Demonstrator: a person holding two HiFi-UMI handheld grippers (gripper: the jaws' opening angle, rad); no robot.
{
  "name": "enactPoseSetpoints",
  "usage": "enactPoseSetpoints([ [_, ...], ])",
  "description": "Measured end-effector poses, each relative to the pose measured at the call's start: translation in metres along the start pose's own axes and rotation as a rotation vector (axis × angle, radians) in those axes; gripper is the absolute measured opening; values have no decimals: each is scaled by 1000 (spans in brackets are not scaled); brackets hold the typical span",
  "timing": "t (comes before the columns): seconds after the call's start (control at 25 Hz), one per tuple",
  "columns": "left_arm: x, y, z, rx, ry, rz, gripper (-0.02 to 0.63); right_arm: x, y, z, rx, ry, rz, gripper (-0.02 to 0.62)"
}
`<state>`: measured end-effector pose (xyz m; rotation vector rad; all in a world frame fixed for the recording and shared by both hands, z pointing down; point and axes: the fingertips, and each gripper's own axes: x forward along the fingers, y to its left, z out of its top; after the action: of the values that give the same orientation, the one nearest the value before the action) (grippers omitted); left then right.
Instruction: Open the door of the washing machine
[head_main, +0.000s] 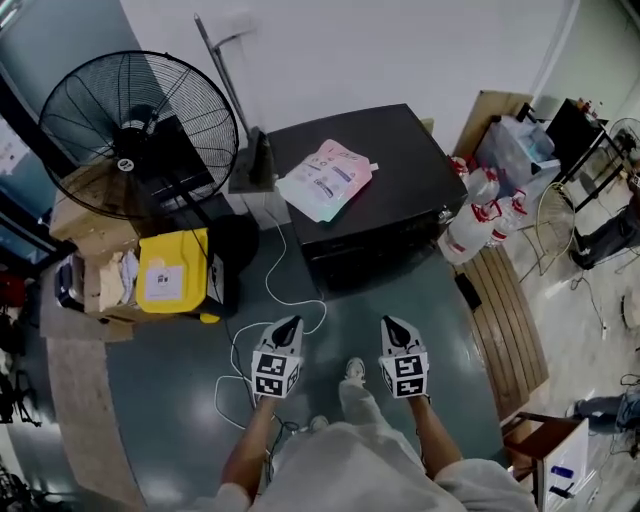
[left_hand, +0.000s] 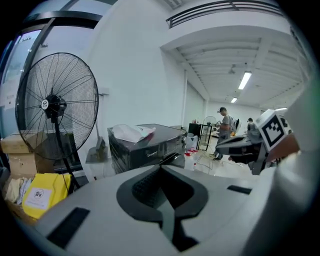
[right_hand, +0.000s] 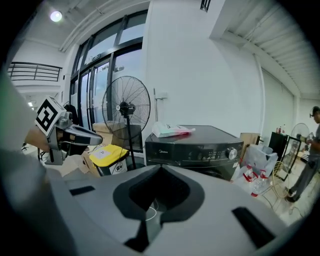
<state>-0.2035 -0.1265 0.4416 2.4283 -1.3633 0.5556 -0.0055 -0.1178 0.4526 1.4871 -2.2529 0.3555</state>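
A glossy grey-green floor (head_main: 170, 420) runs to a white wall, with a black pedestal fan (head_main: 135, 135) ahead and left of the left jaws. The black front-loading washing machine (head_main: 370, 195) stands straight ahead of both jaw tips, well apart from them – a pale plastic pouch (head_main: 325, 180) lies on its lid and its round control knob (right_hand: 231, 153) faces the jaws. The left gripper (head_main: 291, 322) and right gripper (head_main: 388, 323) are held side by side, angled downward, each with its jaws pressed together on nothing.
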Motion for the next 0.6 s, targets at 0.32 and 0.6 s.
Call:
enactPoseSetpoints([
  [0.32,61,14,15,-4,34,40,8,55,-45,16,-21,11,66,-2],
  [0.6,103,25,17,-2,64,54,8,93,-67,14,-26,34,108,-2],
])
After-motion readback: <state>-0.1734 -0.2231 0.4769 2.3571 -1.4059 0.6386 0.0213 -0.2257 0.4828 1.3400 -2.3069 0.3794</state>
